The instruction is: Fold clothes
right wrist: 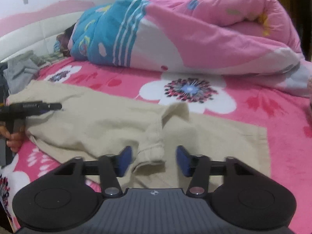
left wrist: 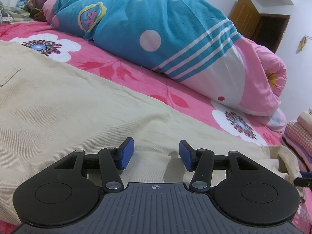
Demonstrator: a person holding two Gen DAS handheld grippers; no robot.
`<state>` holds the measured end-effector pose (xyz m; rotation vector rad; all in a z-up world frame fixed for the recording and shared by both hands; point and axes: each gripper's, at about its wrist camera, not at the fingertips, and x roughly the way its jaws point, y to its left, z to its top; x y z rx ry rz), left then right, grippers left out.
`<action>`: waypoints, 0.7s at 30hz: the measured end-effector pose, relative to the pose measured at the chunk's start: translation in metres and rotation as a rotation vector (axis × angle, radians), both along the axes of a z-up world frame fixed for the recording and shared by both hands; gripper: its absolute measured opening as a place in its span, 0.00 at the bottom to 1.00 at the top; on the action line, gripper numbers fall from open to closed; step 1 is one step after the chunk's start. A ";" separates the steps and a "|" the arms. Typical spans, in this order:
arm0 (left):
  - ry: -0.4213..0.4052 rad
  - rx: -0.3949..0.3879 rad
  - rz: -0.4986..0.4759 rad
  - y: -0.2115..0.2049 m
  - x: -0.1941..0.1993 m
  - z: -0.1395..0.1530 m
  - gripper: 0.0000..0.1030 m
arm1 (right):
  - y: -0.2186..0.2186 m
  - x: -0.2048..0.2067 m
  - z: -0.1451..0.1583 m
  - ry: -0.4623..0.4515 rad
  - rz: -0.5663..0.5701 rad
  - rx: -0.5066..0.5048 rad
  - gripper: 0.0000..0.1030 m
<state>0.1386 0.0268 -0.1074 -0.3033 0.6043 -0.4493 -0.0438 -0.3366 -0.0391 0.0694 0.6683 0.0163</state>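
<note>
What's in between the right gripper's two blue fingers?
A bunched fold of the beige garment sits between the open right gripper's pads, seen in the right wrist view.

Right gripper (right wrist: 154, 159) over beige garment (right wrist: 101, 124)

Its blue pads (right wrist: 183, 160) stand apart around a bunched fold; the garment lies on the pink floral bedsheet (right wrist: 273, 105).

No words or numbers are legible; the white lettering on the black left gripper (right wrist: 39, 106) is too blurred to read.
</note>
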 end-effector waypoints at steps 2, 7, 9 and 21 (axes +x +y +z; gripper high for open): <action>0.000 0.000 0.000 0.000 0.000 0.000 0.50 | 0.000 0.001 0.002 -0.015 -0.005 -0.021 0.18; 0.000 0.000 0.000 0.000 0.000 0.000 0.50 | -0.056 0.007 0.028 -0.088 -0.192 0.017 0.17; 0.000 0.001 0.000 0.000 0.000 0.000 0.50 | -0.088 0.014 0.027 -0.049 -0.267 0.061 0.16; -0.001 0.002 0.000 -0.001 0.000 0.000 0.50 | -0.174 0.017 -0.010 0.057 -0.496 0.279 0.14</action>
